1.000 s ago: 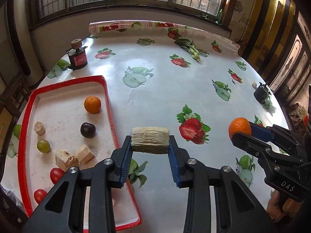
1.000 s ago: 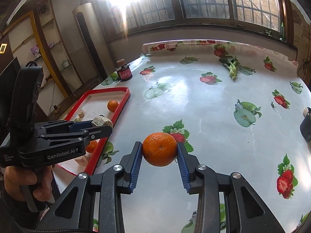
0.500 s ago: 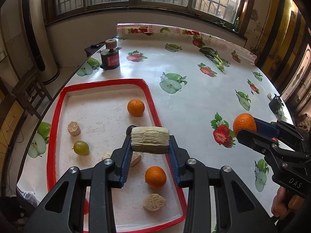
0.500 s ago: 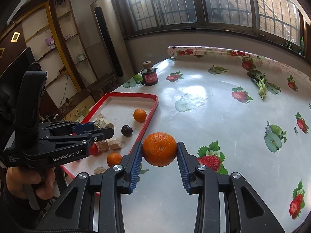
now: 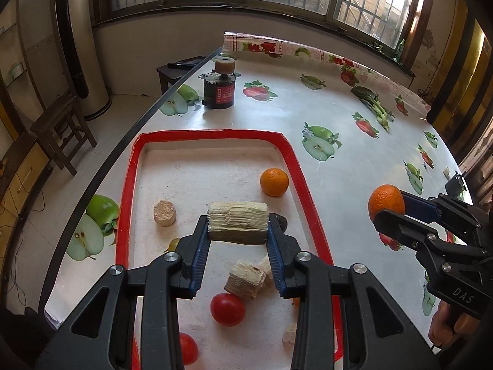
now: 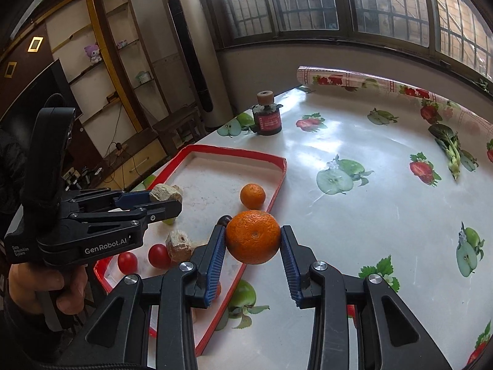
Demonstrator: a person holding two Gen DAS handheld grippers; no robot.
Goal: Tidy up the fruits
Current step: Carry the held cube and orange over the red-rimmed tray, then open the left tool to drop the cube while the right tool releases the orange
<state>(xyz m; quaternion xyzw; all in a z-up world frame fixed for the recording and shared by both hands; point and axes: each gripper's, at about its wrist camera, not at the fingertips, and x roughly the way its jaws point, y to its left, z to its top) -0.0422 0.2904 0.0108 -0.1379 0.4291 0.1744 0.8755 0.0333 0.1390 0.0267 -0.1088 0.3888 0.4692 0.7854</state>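
Observation:
My left gripper (image 5: 237, 231) is shut on a beige ridged block (image 5: 237, 222) and holds it above the middle of the red-rimmed tray (image 5: 303, 185). The tray holds an orange (image 5: 274, 182), a round beige piece (image 5: 165, 212), beige chunks (image 5: 245, 279), red tomatoes (image 5: 228, 309), a green grape and a dark plum, both partly hidden. My right gripper (image 6: 253, 237) is shut on an orange (image 6: 252, 236), held above the tray's right rim (image 6: 277, 182). In the left wrist view that gripper (image 5: 389, 208) and its orange (image 5: 385, 201) are to the right of the tray.
The table has a fruit-print cloth (image 5: 339, 166). A dark red can with a spool on top (image 5: 220, 88) stands beyond the tray. A leafy green vegetable (image 5: 374, 108) lies at the far right. The table's left edge (image 5: 101, 169) runs close to the tray.
Both grippers have moved left toward the tray with their loads. The left gripper went from the tray's right rim to above its middle; the right gripper reached the tray's right rim.

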